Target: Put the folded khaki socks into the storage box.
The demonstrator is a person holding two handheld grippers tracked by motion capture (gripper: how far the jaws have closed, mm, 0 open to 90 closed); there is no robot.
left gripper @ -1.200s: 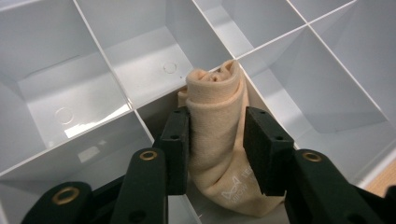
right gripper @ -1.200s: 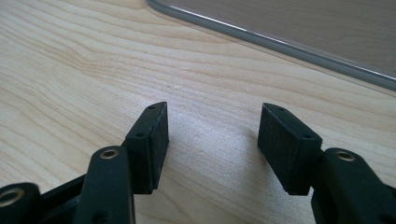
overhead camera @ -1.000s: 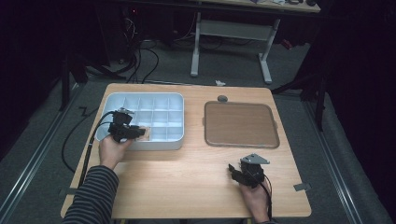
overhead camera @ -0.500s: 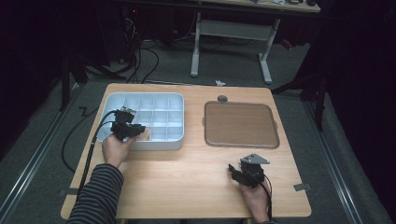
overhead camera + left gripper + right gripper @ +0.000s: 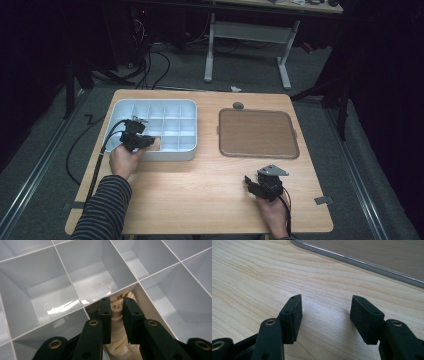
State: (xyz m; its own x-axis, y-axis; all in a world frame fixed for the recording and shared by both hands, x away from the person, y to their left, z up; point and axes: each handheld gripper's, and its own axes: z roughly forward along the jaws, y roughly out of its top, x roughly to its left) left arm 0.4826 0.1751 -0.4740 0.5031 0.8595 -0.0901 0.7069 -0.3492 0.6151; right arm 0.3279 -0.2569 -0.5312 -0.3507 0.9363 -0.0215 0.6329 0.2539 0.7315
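A white compartment tray (image 5: 170, 155) sits on the left half of the table. In one of its front-row cells lies a beige rolled cloth (image 5: 117, 322), seen as a small tan patch (image 5: 156, 144) from above. My left gripper (image 5: 116, 302) reaches into that cell (image 5: 149, 142). Its jaws have just been closing and both pads now press on the top of the cloth. My right gripper (image 5: 251, 184) rests low over the bare wood at the front right. It stands open (image 5: 325, 307) with nothing between its jaws.
A brown flat tray (image 5: 257, 132) with a grey rim (image 5: 362, 263) lies on the right half, just beyond the right gripper. The white tray's other cells (image 5: 92, 282) hold nothing. A small dark round object (image 5: 238, 105) sits at the table's far edge.
The left hand has shifted slightly at the tray's front edge. The right gripper has kept still.
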